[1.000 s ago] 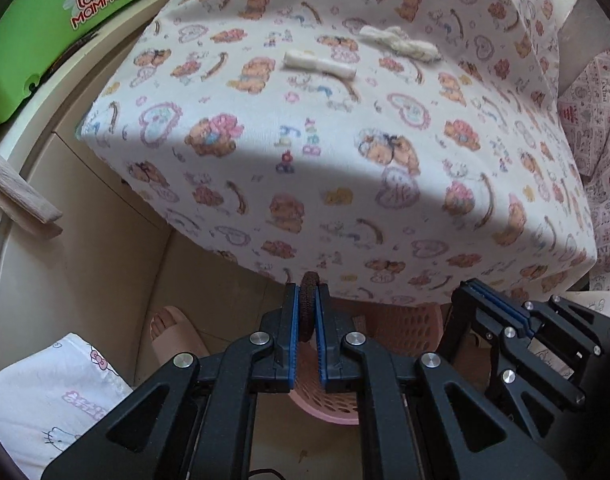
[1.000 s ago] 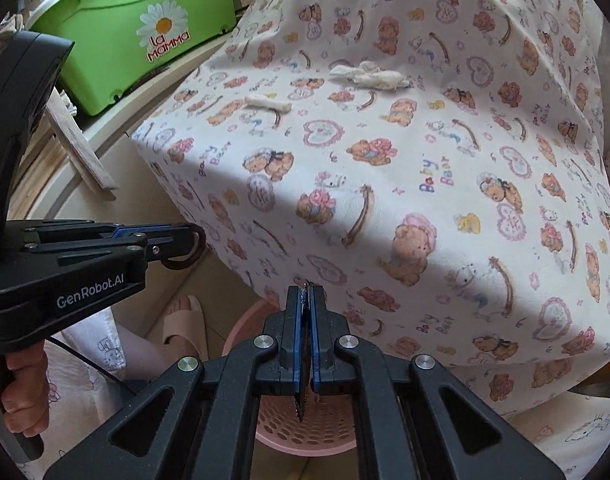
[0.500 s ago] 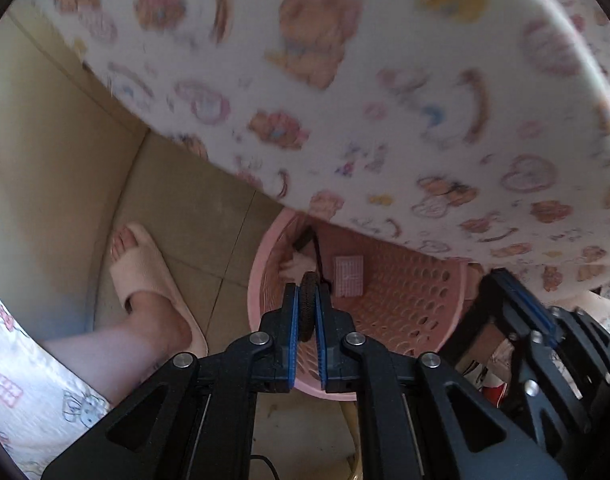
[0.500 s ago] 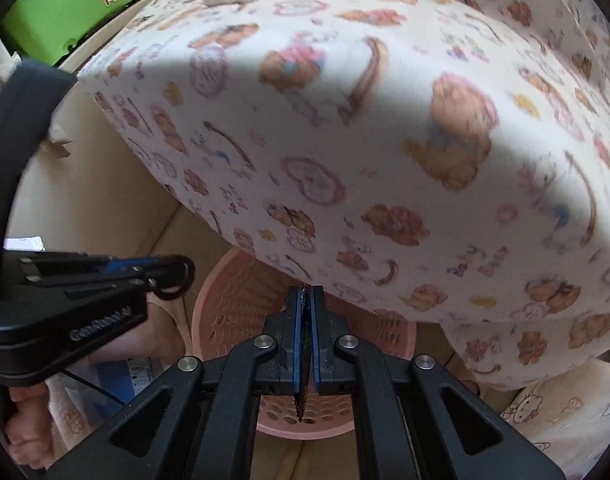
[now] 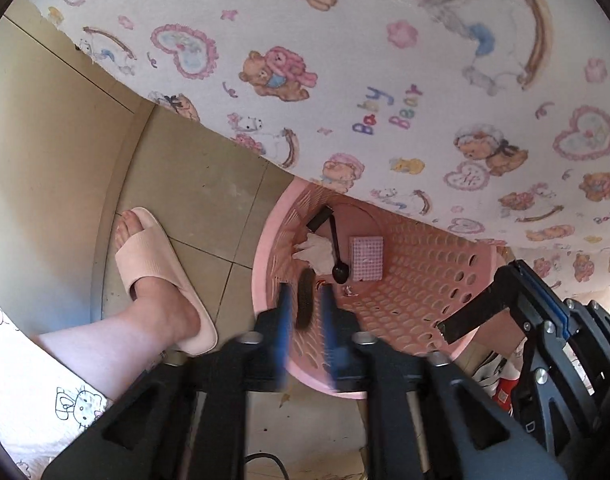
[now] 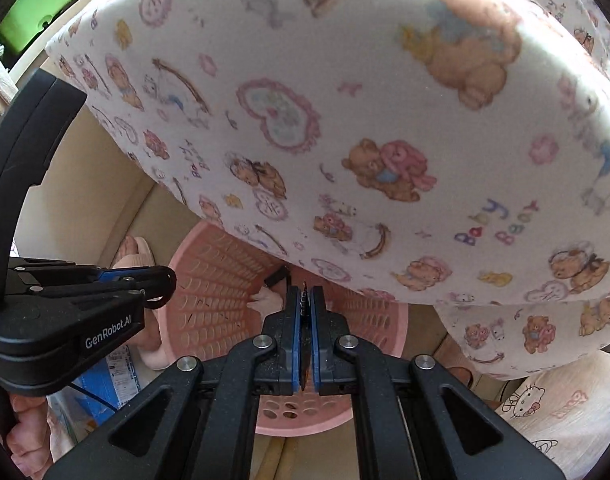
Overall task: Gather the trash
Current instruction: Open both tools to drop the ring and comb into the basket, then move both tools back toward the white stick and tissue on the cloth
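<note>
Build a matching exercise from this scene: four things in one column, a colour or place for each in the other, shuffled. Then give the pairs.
Things:
1. basket
2. spoon
3. slipper
4. crumpled tissue

Colour or place:
A. white
B. black
C. worn on a foot
D. perforated, partly under the bear-print cloth

Pairs: 1-D, 2-B, 3-C, 4-A

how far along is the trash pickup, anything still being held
Done: the pink basket already holds a tissue, a black spoon and a small pink box. In hand: the left gripper, above the basket, has just been opening around a dark ring, pads no longer pressing it; the right gripper is shut on a thin flat scrap. Left: drop that scrap in.
</note>
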Motion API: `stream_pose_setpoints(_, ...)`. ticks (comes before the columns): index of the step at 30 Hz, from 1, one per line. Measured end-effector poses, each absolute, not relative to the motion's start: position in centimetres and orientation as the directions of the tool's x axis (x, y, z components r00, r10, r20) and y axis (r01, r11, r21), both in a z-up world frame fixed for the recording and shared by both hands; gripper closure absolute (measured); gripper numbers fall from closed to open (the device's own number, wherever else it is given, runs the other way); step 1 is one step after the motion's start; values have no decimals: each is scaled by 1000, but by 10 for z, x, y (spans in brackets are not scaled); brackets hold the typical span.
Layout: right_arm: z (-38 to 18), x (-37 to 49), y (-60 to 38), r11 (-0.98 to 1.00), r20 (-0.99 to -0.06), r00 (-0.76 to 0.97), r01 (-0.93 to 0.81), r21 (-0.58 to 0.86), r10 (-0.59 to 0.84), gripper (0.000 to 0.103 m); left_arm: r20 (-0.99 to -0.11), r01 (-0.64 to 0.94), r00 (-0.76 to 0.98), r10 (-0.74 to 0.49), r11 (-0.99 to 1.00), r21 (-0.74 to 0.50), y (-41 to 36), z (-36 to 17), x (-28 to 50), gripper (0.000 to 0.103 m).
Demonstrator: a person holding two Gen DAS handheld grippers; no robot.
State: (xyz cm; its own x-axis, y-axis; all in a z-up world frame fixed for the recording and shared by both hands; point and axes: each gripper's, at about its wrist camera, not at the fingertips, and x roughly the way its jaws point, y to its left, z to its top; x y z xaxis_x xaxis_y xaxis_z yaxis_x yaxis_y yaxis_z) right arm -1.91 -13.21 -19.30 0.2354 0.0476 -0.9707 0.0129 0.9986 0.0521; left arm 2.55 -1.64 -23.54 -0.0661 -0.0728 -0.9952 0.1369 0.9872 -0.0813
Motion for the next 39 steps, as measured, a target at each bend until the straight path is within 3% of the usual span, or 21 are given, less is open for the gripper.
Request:
stream_pose_setpoints(2,-195,-19,-131,999,-973,226,5,49,47,98,-997,128,-54,-63,989,-70,-14,-233,25,54)
stream_pose_setpoints(4,-200,-18,-131,998,-979,198,10,57,54,93,-998,119,-50,-49,991,-55,-10,-232,27,48)
stream_pose_setpoints(8,-204,-20,-137,995,-979,186,46,87,77,57,-997,106,-24,-70,992,-73,-7,-218,29,44)
stream_pose_setpoints(15,-169,-24,-146,995,-954,296,66,75,52,50,-975,62,210,-75,996,-64,9,-152,28,44)
stream_pose_setpoints(19,-131,-31,-151,995,-900,435,75,73,33,37,-935,46,350,-57,998,-44,19,-114,26,44)
stream_pose_setpoints(24,-93,-37,-164,990,-828,560,107,95,19,29,-887,44,459,-42,999,-24,27,-83,26,32)
stream_pose_setpoints(29,-52,-33,-179,988,-767,641,113,108,11,26,-863,63,494,-108,994,-88,31,-42,37,30)
stream_pose_setpoints(37,19,5,-207,996,-672,740,85,40,-36,19,-745,103,664,-58,995,15,20,37,84,19)
stream_pose_setpoints(39,32,15,-214,996,-642,765,85,10,-59,18,-720,112,691,-70,994,11,19,46,96,11)
